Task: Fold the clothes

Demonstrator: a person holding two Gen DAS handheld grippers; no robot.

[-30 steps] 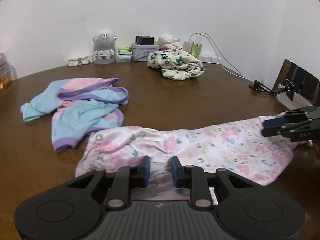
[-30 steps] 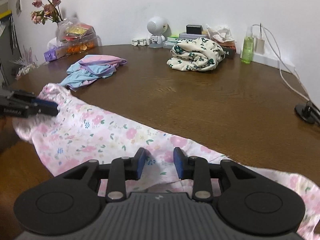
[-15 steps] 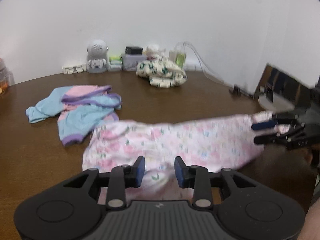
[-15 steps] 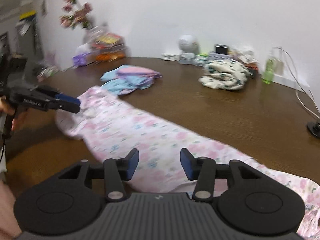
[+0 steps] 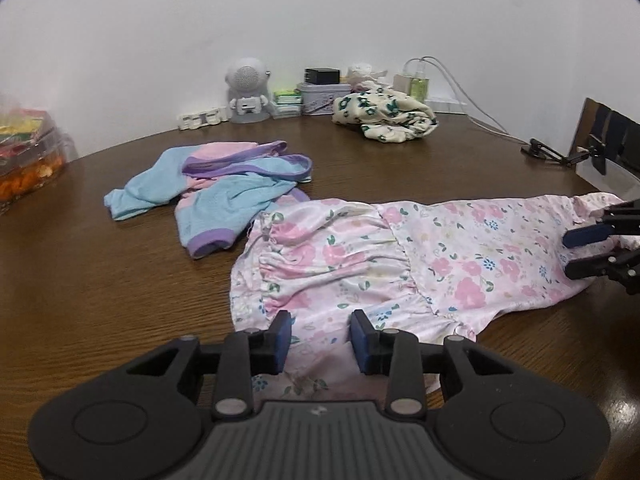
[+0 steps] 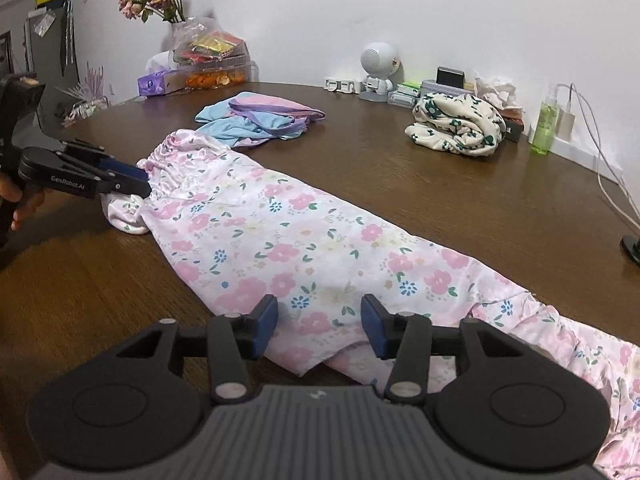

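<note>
A pink floral garment (image 5: 400,264) lies stretched flat across the brown table (image 5: 100,288); it also shows in the right wrist view (image 6: 288,240). My left gripper (image 5: 320,338) is open, its fingers straddling the garment's near end, which has a gathered band. My right gripper (image 6: 319,327) is open over the other end. The right gripper shows at the right edge of the left wrist view (image 5: 588,252), jaws apart. The left gripper shows at the left of the right wrist view (image 6: 128,178), by the gathered end.
A blue, pink and purple garment (image 5: 216,188) lies crumpled behind the floral one. A cream garment with dark flowers (image 5: 384,118) sits at the back. A robot-shaped speaker (image 5: 246,90), boxes, a green bottle (image 6: 545,128), cables and a snack box (image 6: 212,64) line the table's far edge.
Both grippers have opened wider and let go of the floral garment. It was lifted and swung half a second ago and now lies flat and still on the table.
</note>
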